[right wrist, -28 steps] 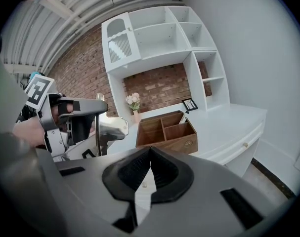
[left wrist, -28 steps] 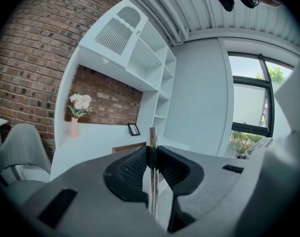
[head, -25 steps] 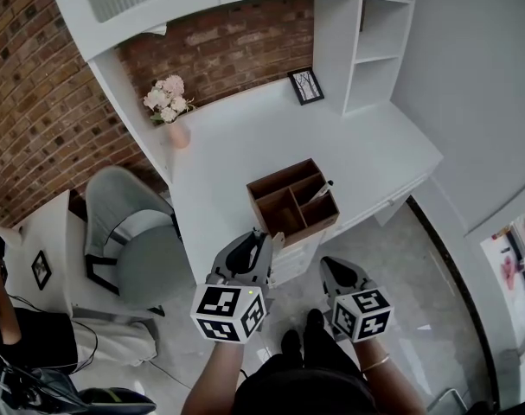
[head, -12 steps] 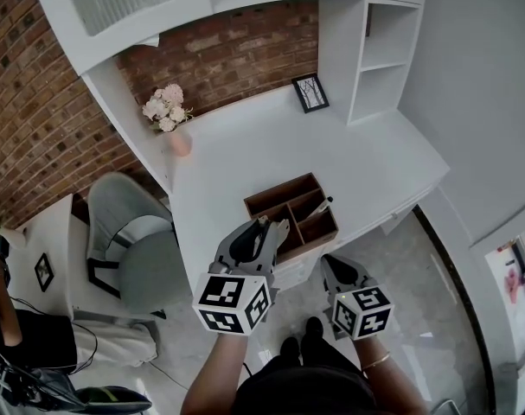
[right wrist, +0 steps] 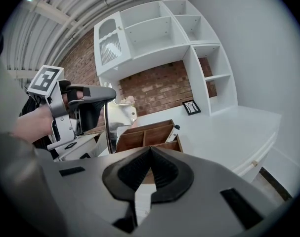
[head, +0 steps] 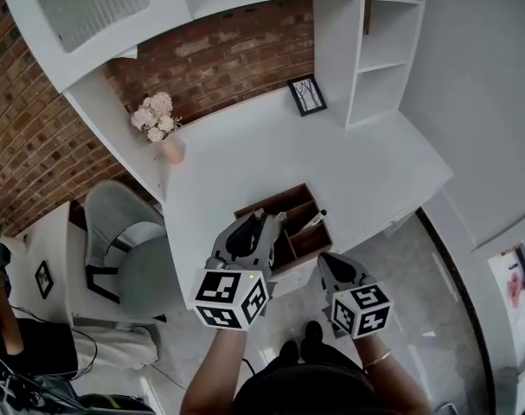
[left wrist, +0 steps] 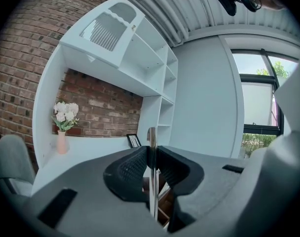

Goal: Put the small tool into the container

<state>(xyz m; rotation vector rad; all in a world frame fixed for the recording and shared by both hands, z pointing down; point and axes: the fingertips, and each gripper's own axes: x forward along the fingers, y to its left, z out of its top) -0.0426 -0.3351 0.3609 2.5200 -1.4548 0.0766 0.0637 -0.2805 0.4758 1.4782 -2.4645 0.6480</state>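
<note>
— Where was the small tool (left wrist: 152, 191) at that moment?

— Clenched in the left tongs (head: 264, 228), at the lower centre of the head view. In the left gripper view it showed as a thin metal strip standing upright between the two dark pads. The pads pressed on it from both sides, and its top end poked out above them.

— And how did it lie relative to the container (right wrist: 131, 140)?

— The wooden container sat at the near edge of the white surface (head: 245, 145). In the head view the left tongs overlapped the box's left end. In the right gripper view the strip hung at the middle left of the frame, just beside the box's left corner. It was not down in any compartment, and how high it hung could not be told.

— Was anything in the box?

— A white item (right wrist: 172, 132) with a dark cap leaned in a right-hand compartment, its cap sticking up past the rim.

— What about the right tongs (right wrist: 150, 152)?

— Clenched on nothing, the pad tips meeting. In the head view they hung right of lower centre, off the near edge of the surface and over the floor (head: 392, 258).

— What else stood around?

— A pink vase (head: 169, 151) of pale flowers stood at the upper left by the brick wall (head: 236, 50). A small framed picture (head: 306, 94) stood at the upper centre beside the shelves (head: 333, 59). A grey chair (head: 124, 240) was at the left of the frame.
</note>
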